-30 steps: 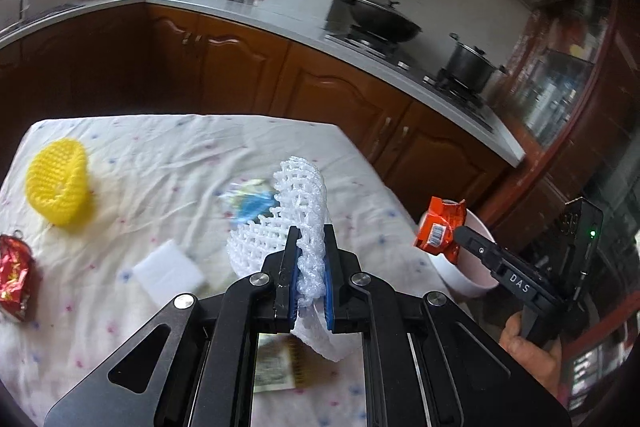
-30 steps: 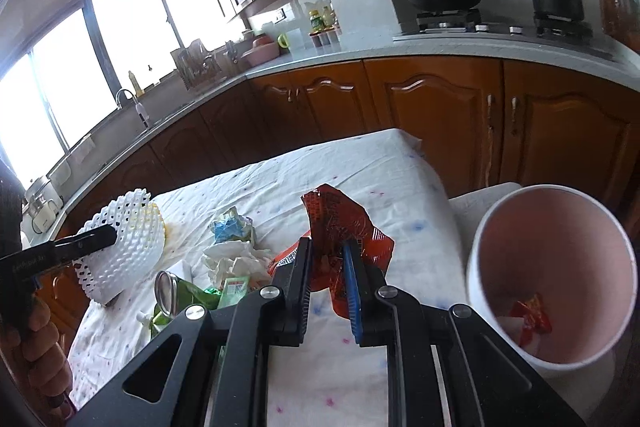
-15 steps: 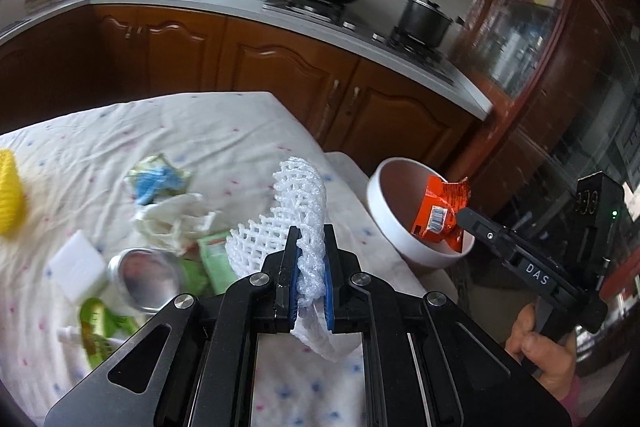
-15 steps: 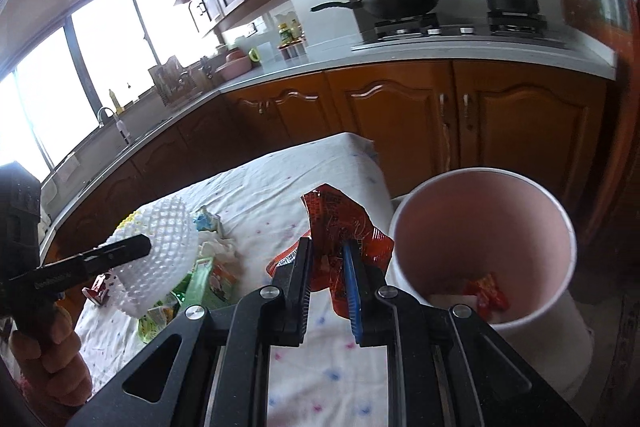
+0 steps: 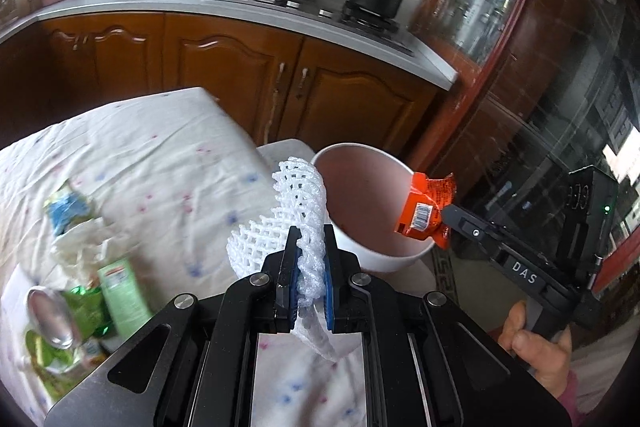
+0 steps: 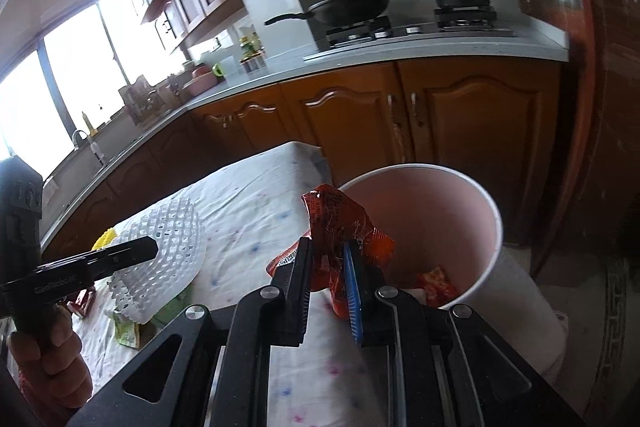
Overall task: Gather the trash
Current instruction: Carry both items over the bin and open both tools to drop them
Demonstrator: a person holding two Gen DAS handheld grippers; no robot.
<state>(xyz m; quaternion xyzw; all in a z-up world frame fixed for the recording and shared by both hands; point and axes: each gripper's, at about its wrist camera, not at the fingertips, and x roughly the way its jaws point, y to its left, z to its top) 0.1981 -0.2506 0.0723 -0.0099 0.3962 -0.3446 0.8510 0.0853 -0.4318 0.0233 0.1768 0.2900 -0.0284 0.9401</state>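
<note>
Both loads at the pink bin [image 6: 494, 223]

My right gripper [image 6: 328, 259] pinches the orange wrapper [image 6: 340, 223] at the bin's near rim, closest to drop. My left gripper [image 5: 307, 259] clamps the white foam net [image 5: 288, 211] over the tablecloth [image 5: 140, 163] beside the bin.

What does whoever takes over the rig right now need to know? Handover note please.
Left gripper: shut on the white foam net, held above the table's edge, short of the bin.
Right gripper: shut on the orange wrapper, at the rim of the pink bin; not released.
Done: at least one red wrapper lies in the bin.
Left: drop both held items in, then clear the table: can, green packets, tissue, blue-and-green packet.
</note>
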